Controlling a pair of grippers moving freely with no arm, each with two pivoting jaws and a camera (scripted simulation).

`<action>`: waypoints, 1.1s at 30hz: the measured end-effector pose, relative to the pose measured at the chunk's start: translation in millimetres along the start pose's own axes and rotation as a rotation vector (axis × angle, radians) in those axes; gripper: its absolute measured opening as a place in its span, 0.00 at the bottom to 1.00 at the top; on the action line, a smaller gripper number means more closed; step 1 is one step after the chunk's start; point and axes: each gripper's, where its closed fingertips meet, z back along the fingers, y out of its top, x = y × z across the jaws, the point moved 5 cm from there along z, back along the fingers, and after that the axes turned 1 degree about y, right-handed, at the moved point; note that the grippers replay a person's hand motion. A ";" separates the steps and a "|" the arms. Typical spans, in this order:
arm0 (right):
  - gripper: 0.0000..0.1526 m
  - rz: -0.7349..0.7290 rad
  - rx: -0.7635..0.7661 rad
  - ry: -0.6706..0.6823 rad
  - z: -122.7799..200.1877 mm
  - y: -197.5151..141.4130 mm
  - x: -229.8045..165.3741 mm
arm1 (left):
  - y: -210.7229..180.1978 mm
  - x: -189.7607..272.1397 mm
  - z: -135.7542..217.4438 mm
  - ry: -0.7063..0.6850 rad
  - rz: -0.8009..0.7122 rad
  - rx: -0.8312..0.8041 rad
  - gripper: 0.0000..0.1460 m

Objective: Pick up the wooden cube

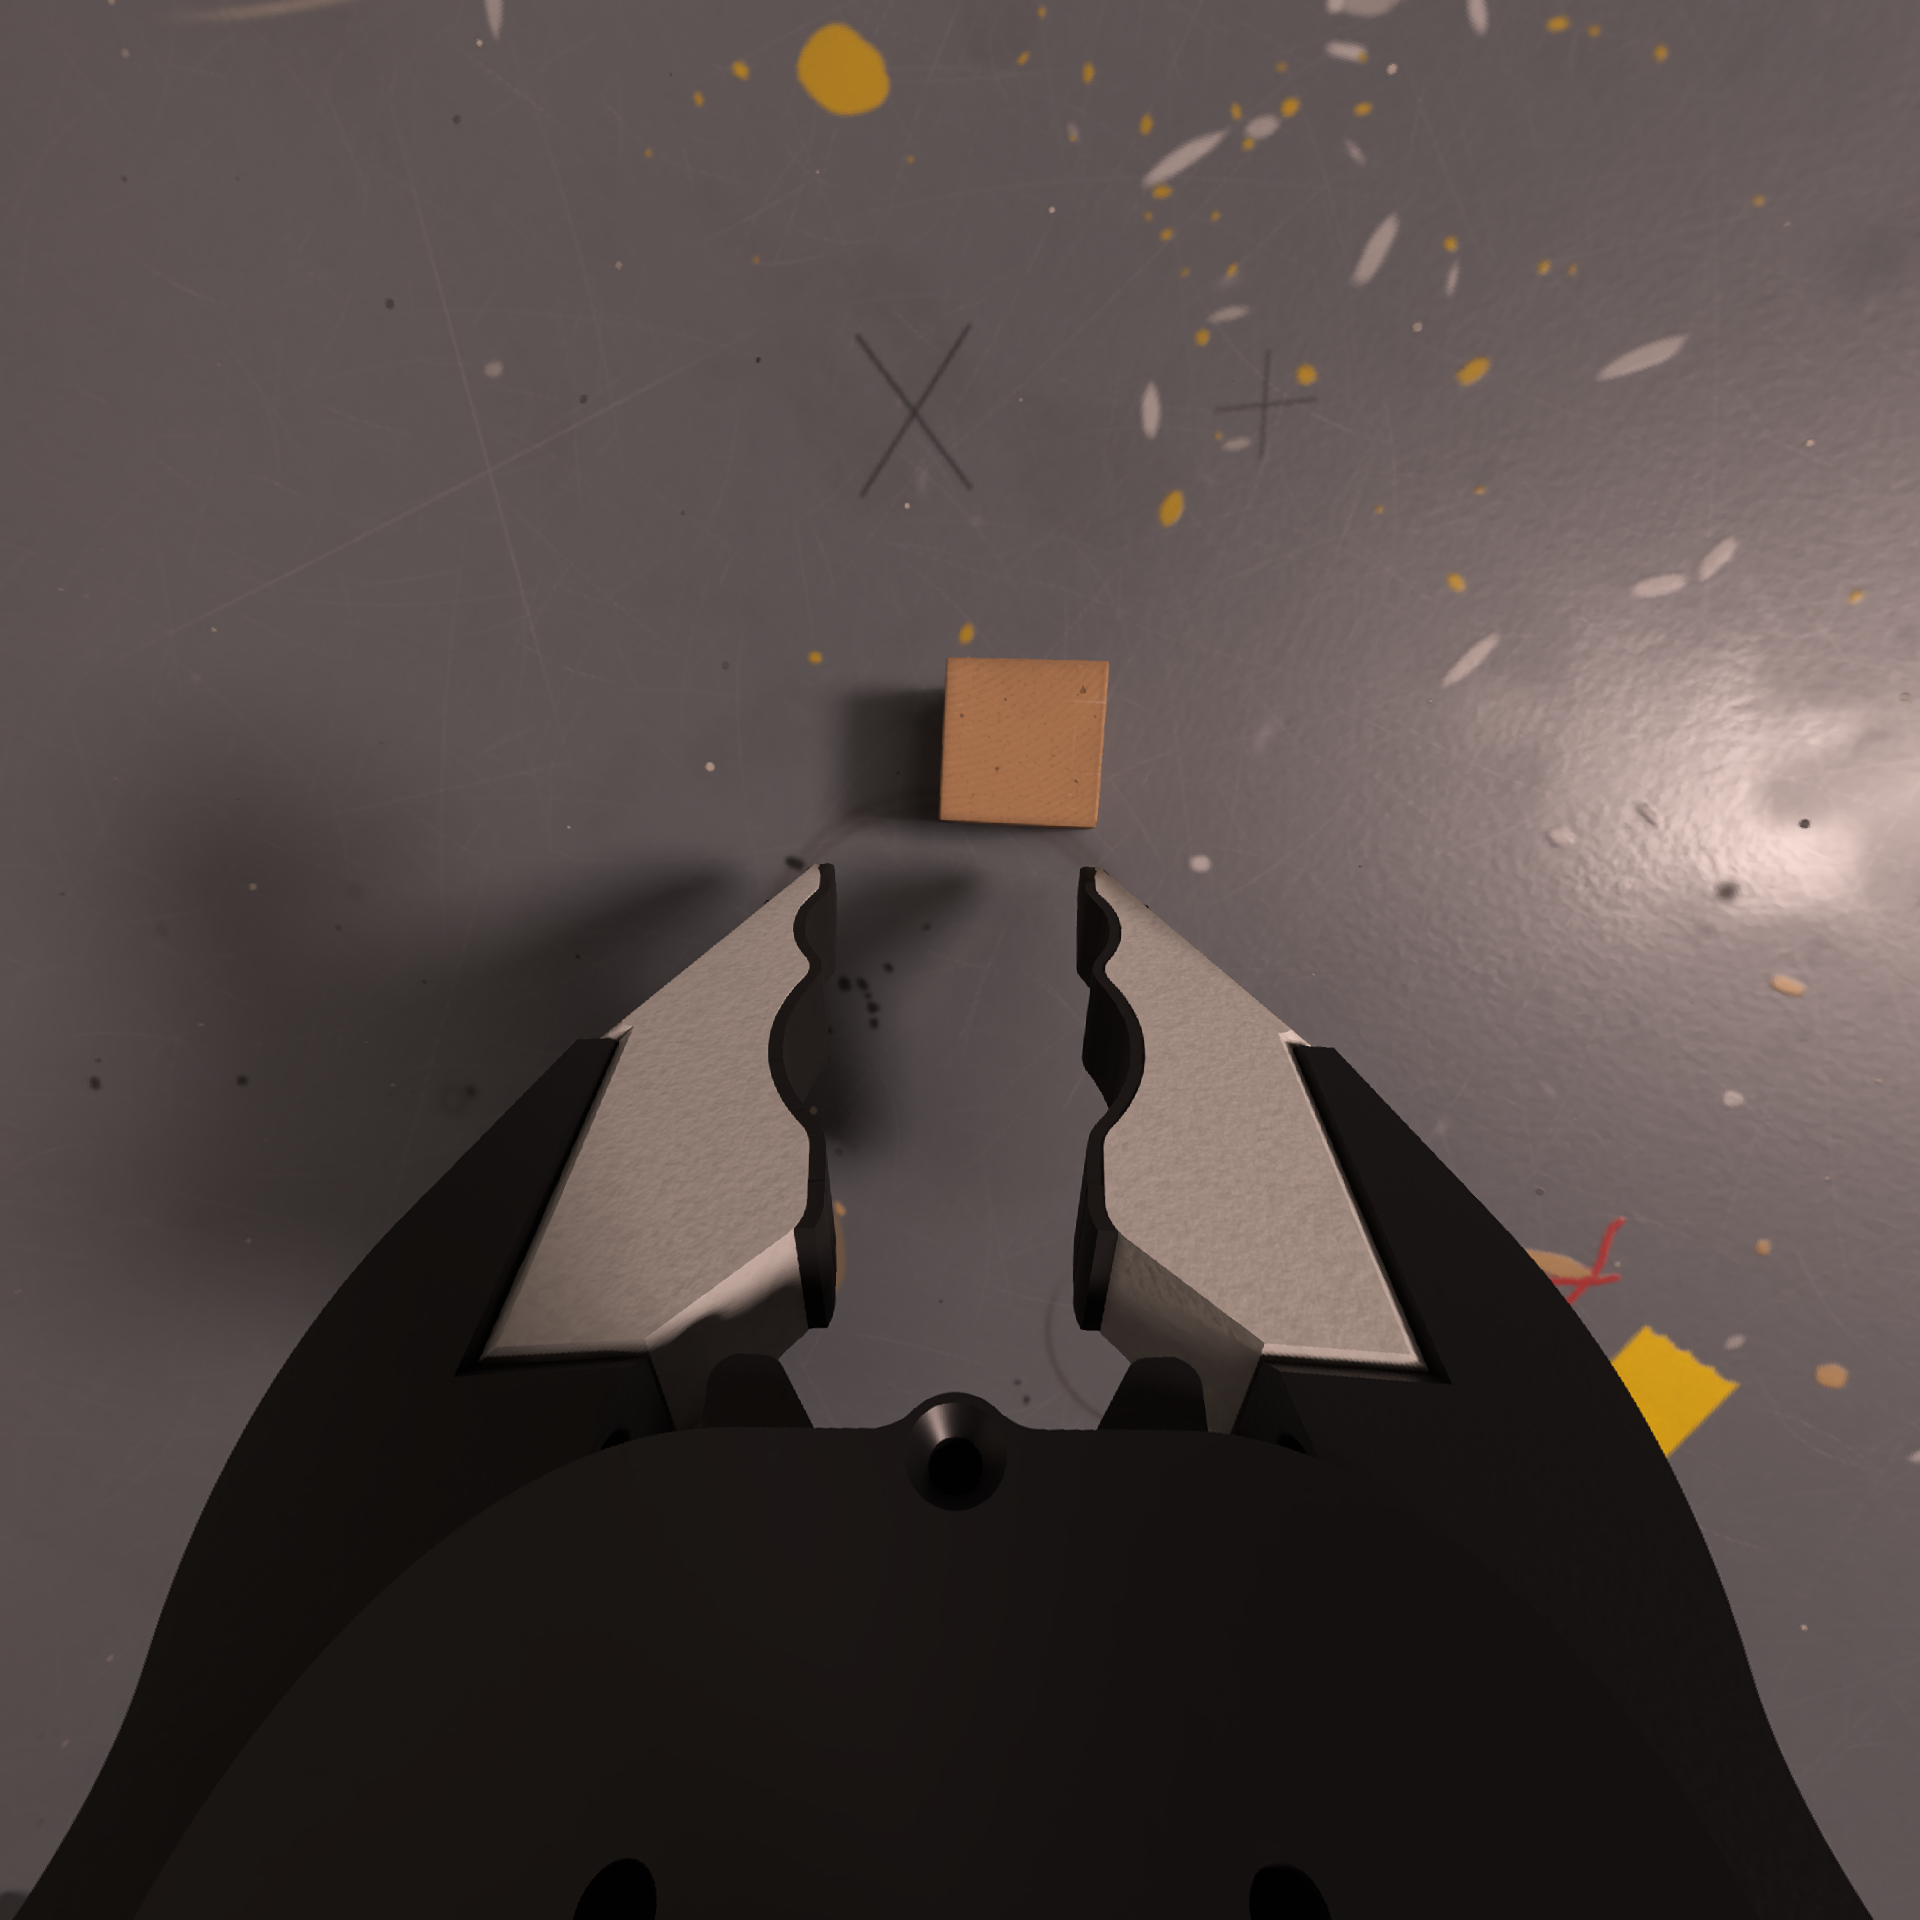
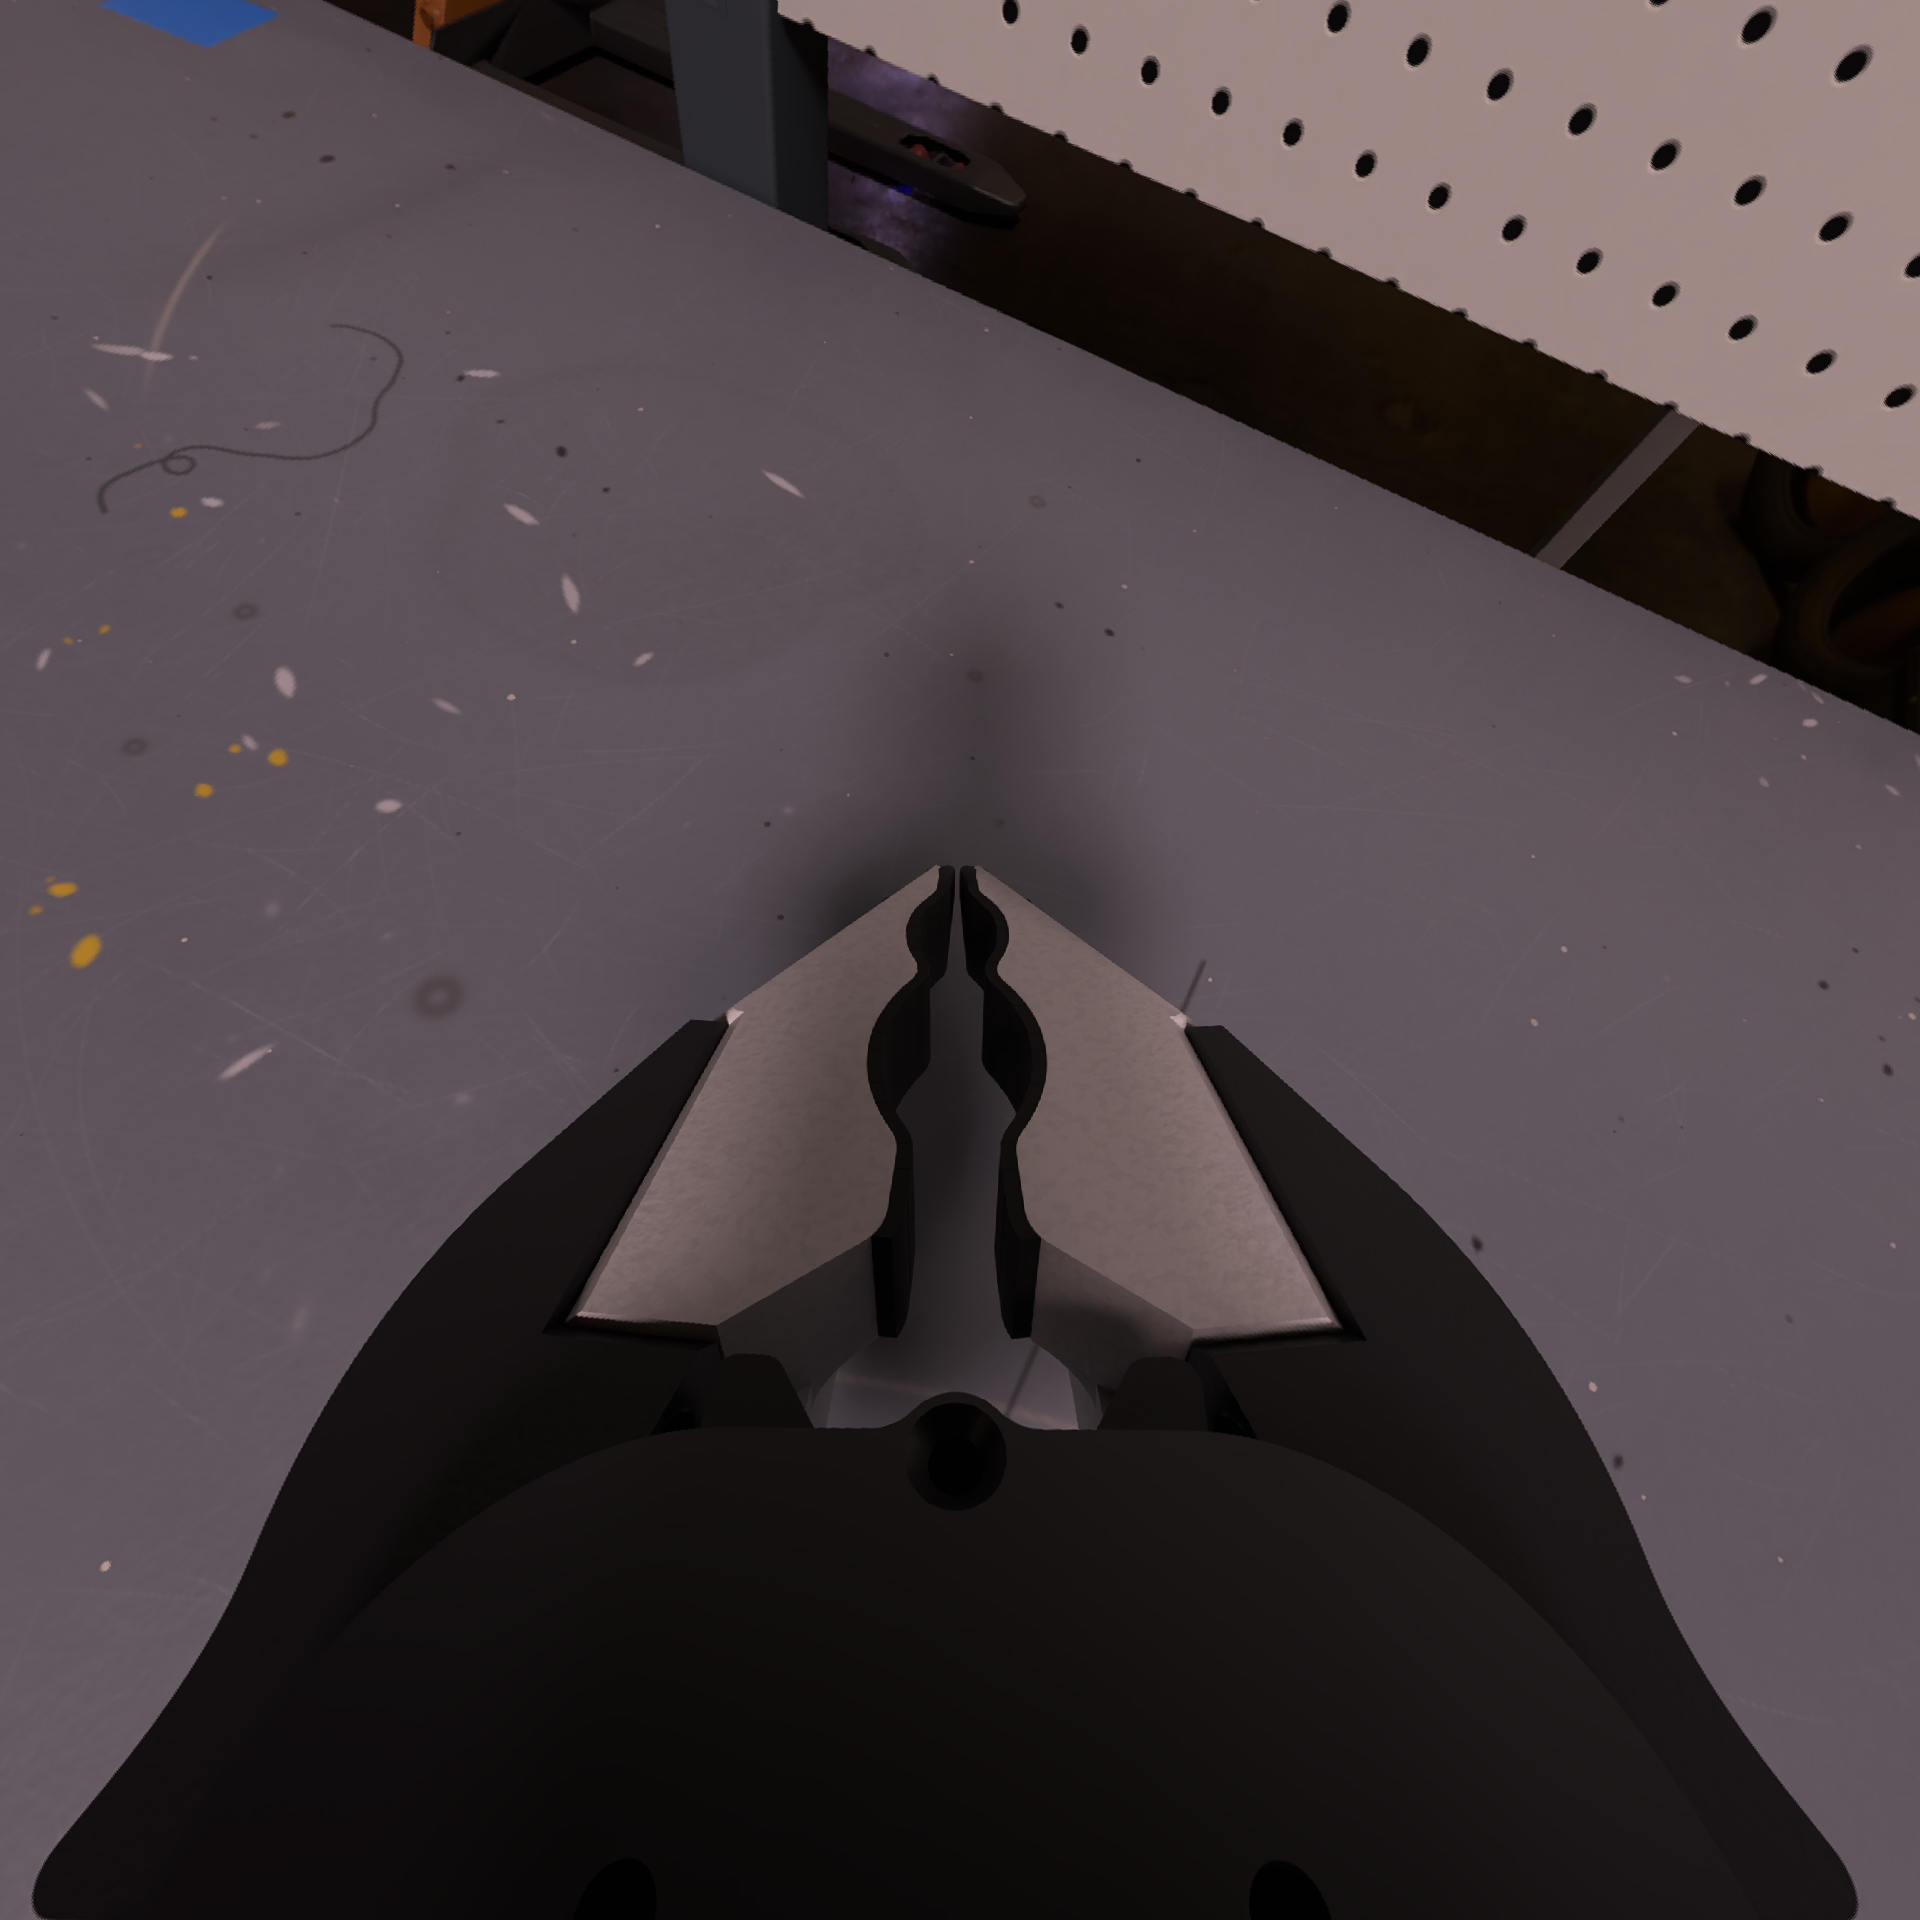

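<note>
The wooden cube (image 1: 1023,743) is small and light brown. It rests on the grey paint-speckled table (image 1: 416,520) in the left wrist view, just beyond the fingertips and slightly right of their centre line. My left gripper (image 1: 956,883) is open and empty, looking steeply down on the cube, with a gap a little wider than the cube. My right gripper (image 2: 957,878) is shut with its fingertips together and holds nothing, over a bare part of the table (image 2: 520,935). The cube does not show in the right wrist view.
A yellow tape piece (image 1: 1673,1387) and a red mark (image 1: 1595,1262) lie right of my left gripper. Two pencilled crosses (image 1: 914,410) sit beyond the cube. In the right wrist view the table's far edge (image 2: 1351,468) runs diagonally, with a pegboard (image 2: 1558,156) and dark stand (image 2: 748,94) behind.
</note>
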 end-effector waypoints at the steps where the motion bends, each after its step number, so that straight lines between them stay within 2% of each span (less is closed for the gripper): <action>1: 0.01 0.000 0.000 0.001 -0.1 0.0 -0.1 | -1.0 0.6 -0.1 -0.012 0.003 0.007 0.32; 11: 0.00 -0.003 -0.004 0.005 -1.3 -1.0 -0.4 | 6.0 8.5 -18.4 -0.066 -0.013 0.016 0.31; 17: 0.00 -0.005 -0.006 0.005 -1.6 -1.4 -0.1 | 12.7 8.8 -25.1 -0.106 0.010 0.050 0.25; 19: 0.00 -0.005 -0.005 0.005 -1.6 -1.3 0.0 | 13.4 9.3 -25.4 -0.105 0.008 0.053 0.23; 33: 0.00 0.004 0.005 0.013 -0.6 1.1 -2.6 | 20.3 14.0 -20.5 -0.010 -0.096 0.078 0.23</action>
